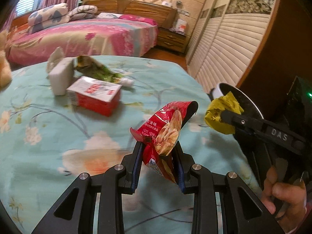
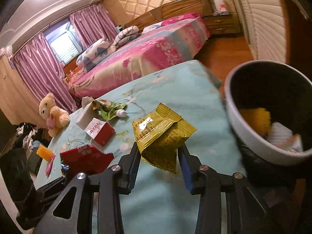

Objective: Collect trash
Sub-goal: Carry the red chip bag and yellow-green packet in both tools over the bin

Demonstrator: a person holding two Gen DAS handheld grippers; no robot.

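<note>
A crumpled red snack wrapper [image 1: 165, 134] is pinched between the blue-padded fingers of the left gripper [image 1: 159, 162]. Its foil is creased, white print and a picture of pale snack pieces are shown on its face, and its torn top is curled open above the teal floral tablecloth [image 1: 58, 136]. A yellow wrapper [image 2: 161, 136] is clamped in the right gripper [image 2: 159, 161]; it is wrinkled, covered in fine dark print, with a serrated seal at its upper edge, and it is held in the air just left of the trash bin [image 2: 241, 132]. The bin is seen with a white rim and dark inside, and yellow and white scraps are lying in it. Farther left of the bin, on the tablecloth, a red-and-white box [image 2: 99, 131], a white tissue pack [image 1: 59, 78] and a green wrapper [image 2: 109, 110] are grouped together. A plush bear [image 2: 52, 114] is seated beyond them, at the cloth's far-left edge.
</note>
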